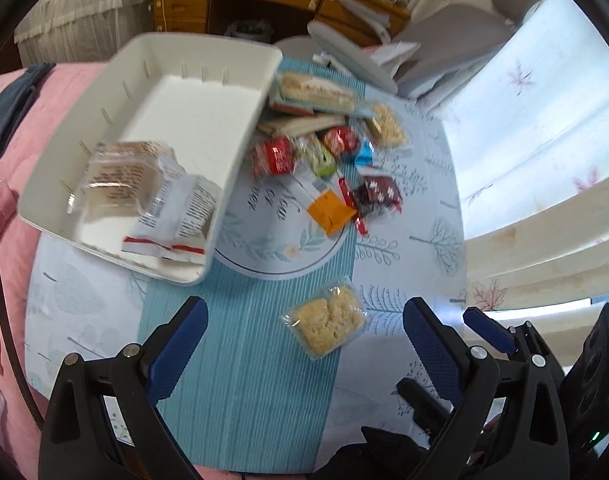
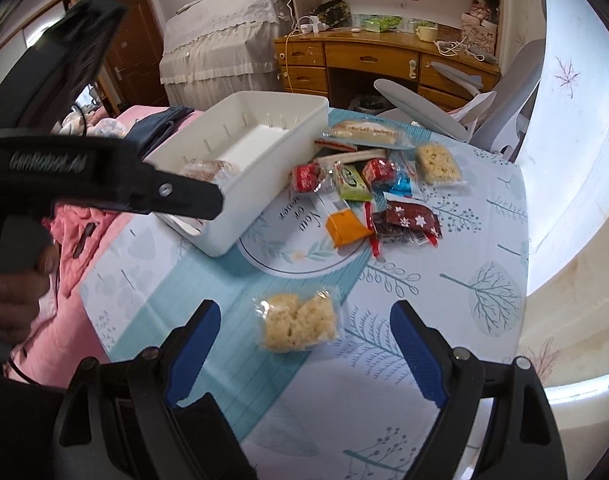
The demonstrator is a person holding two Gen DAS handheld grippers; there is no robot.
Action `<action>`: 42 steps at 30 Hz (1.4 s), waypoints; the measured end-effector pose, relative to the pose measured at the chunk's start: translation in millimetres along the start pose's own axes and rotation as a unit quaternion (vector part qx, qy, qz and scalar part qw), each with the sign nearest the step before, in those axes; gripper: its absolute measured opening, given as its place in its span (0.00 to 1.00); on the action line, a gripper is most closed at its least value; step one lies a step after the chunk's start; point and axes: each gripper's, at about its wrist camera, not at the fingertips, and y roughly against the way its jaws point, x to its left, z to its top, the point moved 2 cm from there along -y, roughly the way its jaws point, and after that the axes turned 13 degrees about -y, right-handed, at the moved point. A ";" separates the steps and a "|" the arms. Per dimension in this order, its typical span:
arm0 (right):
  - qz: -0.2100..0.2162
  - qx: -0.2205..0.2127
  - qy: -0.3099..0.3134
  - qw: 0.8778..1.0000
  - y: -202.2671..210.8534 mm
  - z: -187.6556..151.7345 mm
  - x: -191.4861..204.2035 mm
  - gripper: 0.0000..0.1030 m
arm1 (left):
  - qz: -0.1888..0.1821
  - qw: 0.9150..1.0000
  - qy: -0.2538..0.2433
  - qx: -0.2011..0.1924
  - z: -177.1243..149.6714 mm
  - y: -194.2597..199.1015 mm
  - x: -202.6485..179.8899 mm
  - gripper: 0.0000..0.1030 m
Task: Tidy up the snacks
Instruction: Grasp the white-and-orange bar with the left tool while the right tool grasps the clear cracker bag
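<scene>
A clear packet of pale rice crisp (image 1: 324, 322) (image 2: 298, 322) lies alone on the blue tablecloth near the front. My left gripper (image 1: 304, 308) hangs open above it, fingers on either side, not touching. My right gripper (image 2: 304, 312) is also open over the same packet. A white bin (image 1: 192, 108) (image 2: 264, 176) stands to the left, holding a clear pastry pack (image 1: 116, 176) and a white wrapped snack (image 1: 176, 216). Beside the bin is a heap of snacks: red candies (image 1: 274, 156), an orange packet (image 1: 330, 210), a dark red pack (image 2: 412, 218) and a second rice crisp (image 2: 438, 164).
Pink bedding (image 1: 8, 200) borders the table on the left. A grey chair (image 2: 420, 108) and a wooden desk (image 2: 368, 60) stand behind the table, and a bright curtained window (image 1: 544, 128) is on the right. The left gripper's black frame (image 2: 84, 176) fills the left of the right wrist view.
</scene>
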 end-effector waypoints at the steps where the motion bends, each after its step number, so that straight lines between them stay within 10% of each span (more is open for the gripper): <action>1: 0.003 0.002 0.001 1.000 -4.4 -1.5 -3.9 0.85 | -0.002 1.000 0.006 0.010 3.7 -7.6 -1.9 0.95; 20: 0.024 0.089 0.079 0.993 -88.3 -23.6 -3.2 0.85 | 0.047 0.988 0.088 0.121 70.9 -133.3 -6.7 0.95; 42: 0.049 0.107 0.077 0.990 -121.6 -21.7 -22.0 0.85 | 0.079 0.988 0.091 0.099 111.8 -217.7 -1.8 0.83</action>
